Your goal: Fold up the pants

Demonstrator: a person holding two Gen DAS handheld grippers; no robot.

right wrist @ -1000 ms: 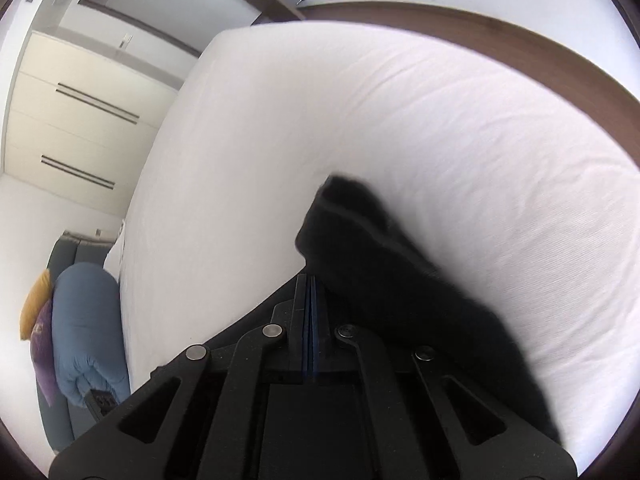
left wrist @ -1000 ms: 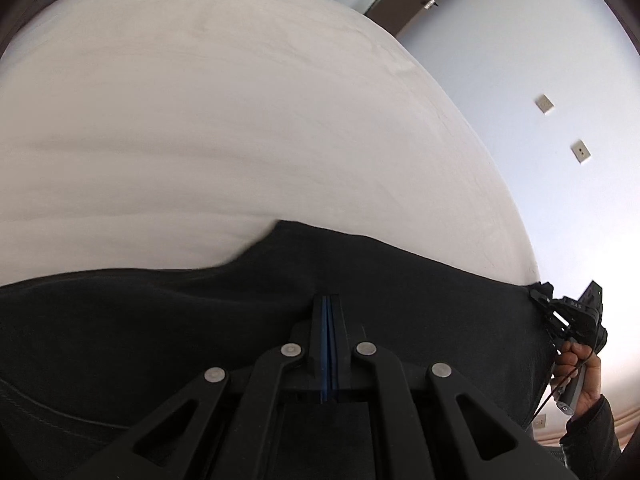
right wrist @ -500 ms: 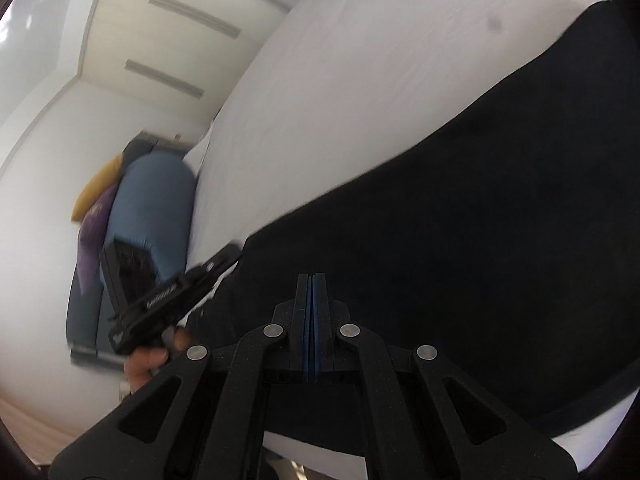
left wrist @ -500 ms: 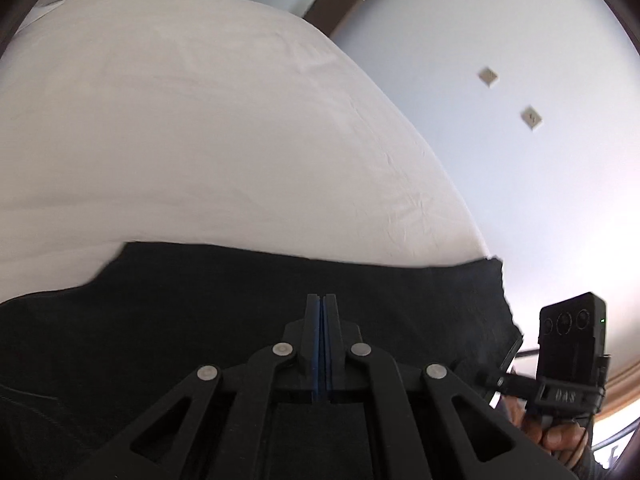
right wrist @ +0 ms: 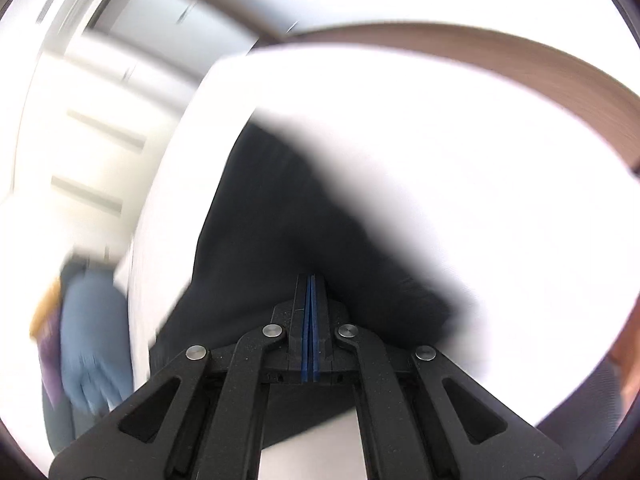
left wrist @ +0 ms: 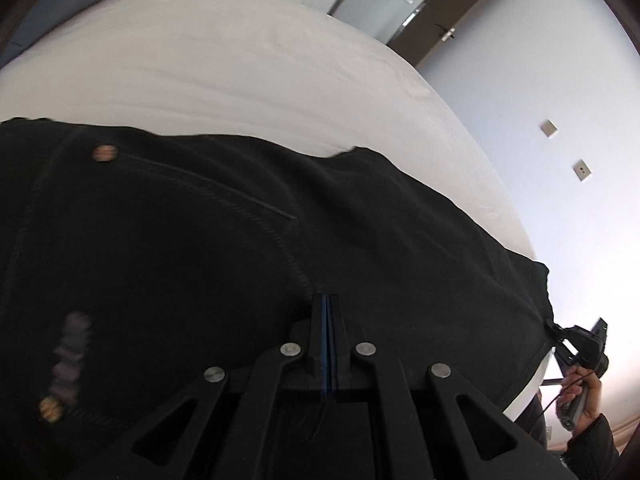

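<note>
Black pants (left wrist: 240, 248) are held stretched over a white bed (left wrist: 240, 64). In the left wrist view the waist end shows, with a copper rivet, pocket stitching and a zipper at lower left. My left gripper (left wrist: 328, 304) is shut on the pants' near edge. My right gripper (left wrist: 576, 344) shows at the far right of that view, pinching the pants' far end. In the blurred right wrist view my right gripper (right wrist: 311, 284) is shut on the black cloth (right wrist: 288, 220), which runs away over the bed (right wrist: 460, 160).
A brown door (left wrist: 440, 12) and a pale wall with two switch plates (left wrist: 580, 170) stand beyond the bed. A brown bed frame (right wrist: 520, 64) curves behind the mattress. Blue bedding (right wrist: 88, 340) and white cabinets (right wrist: 80, 140) lie to the left.
Both grippers have swung with the pants still in them. The waist end with rivet and zipper has come into the left view. The right view has turned back toward the bed frame and blurs.
</note>
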